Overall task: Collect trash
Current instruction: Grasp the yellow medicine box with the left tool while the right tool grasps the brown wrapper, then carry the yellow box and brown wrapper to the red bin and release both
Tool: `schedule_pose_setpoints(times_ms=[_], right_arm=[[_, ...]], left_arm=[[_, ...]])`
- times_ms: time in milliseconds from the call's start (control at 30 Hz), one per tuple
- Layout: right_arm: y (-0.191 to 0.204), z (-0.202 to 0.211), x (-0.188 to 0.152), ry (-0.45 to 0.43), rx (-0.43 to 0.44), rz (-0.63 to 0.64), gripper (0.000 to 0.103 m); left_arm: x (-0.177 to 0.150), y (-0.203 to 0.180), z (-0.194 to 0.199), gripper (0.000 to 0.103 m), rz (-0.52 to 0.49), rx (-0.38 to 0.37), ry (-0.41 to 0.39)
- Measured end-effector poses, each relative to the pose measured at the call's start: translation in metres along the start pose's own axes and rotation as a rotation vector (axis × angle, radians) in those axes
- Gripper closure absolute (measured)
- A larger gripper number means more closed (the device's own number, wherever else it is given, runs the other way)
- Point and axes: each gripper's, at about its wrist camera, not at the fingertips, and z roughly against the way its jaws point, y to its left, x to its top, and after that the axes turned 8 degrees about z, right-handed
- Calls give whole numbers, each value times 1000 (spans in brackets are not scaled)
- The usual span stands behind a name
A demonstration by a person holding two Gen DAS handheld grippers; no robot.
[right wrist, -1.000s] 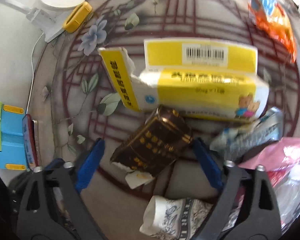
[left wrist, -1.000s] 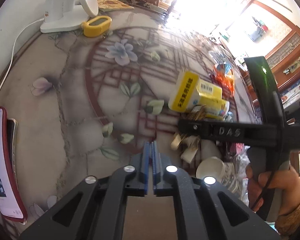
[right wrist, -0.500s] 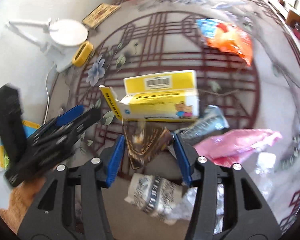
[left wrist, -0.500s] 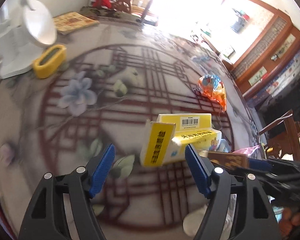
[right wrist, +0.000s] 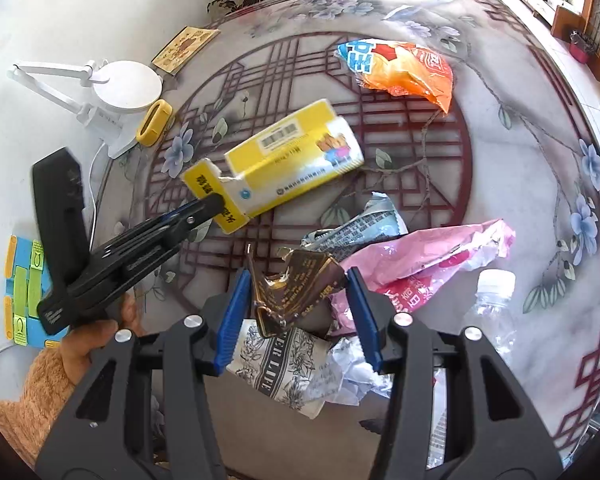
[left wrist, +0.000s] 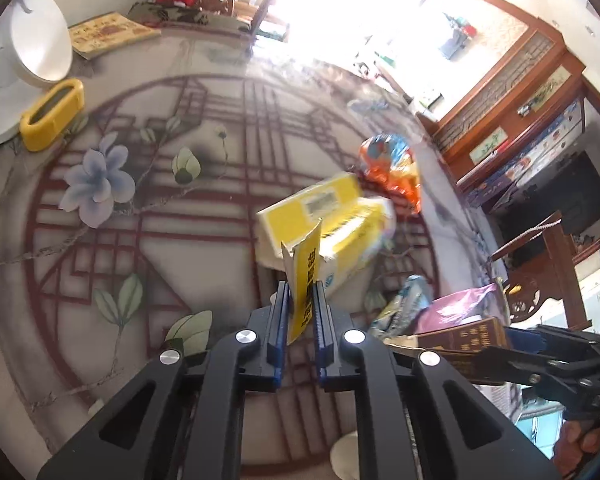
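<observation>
My left gripper (left wrist: 302, 300) is shut on the torn flap of a yellow and white carton (left wrist: 332, 220) and holds it tilted above the table. In the right wrist view the carton (right wrist: 296, 160) hangs from the left gripper (right wrist: 216, 202). My right gripper (right wrist: 298, 280) is shut on a crumpled brown and gold box (right wrist: 296, 284), which also shows at the right of the left wrist view (left wrist: 460, 336). An orange snack bag (right wrist: 404, 72), a silver-blue wrapper (right wrist: 360, 224), a pink bag (right wrist: 424, 260), a patterned paper cup (right wrist: 276, 364) and a clear plastic bottle (right wrist: 492, 312) lie on the table.
The round table (right wrist: 540, 80) has a red lattice and flower pattern. A white desk lamp (right wrist: 120, 88), a yellow tape holder (right wrist: 154, 122) and a booklet (right wrist: 184, 46) stand at the far left. A blue and yellow case (right wrist: 22, 288) lies near the left edge.
My left gripper has shut on the carton's flap and lifted it, turning the carton. My right gripper has lifted the brown box higher off the table.
</observation>
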Motion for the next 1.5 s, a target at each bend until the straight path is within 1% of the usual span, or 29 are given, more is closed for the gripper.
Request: schedule_pose_setpoints(times_ms=[100,200,267,400,500,633,800,1000,1200,1500], right_arm=[[3,4,1,-13,2,9,55],[7,11,2,-38,-5,22,55],[6,13,2,-47,-3,20,55],[6,19,2,-62,-4,20,55],[4,26,2,-80,-6,22,55],[2,41,2,-121,-18,32,55],[-5,57,0,-162,-24,40,55],[-26,77,-6,-203,-18,25,55],[-55,94,-13,-230,-7,-1,55],[-104,117,-24,-263,4,-44,55]], left_arm=[[-5,-3,18,95,37,-17,-34],[-9,-8,29,95,64,-37,-42],[-13,-14,34,96,64,-38,-49],[-13,-18,50,96,89,-42,-89],[-13,-25,59,96,88,-39,-113],[-12,-34,69,96,92,-65,-120],[-15,-51,76,96,72,-66,-135],[-18,-81,81,96,30,-63,-154],[-25,-118,78,96,-8,-64,-152],[-35,-178,58,96,-74,-70,-131]])
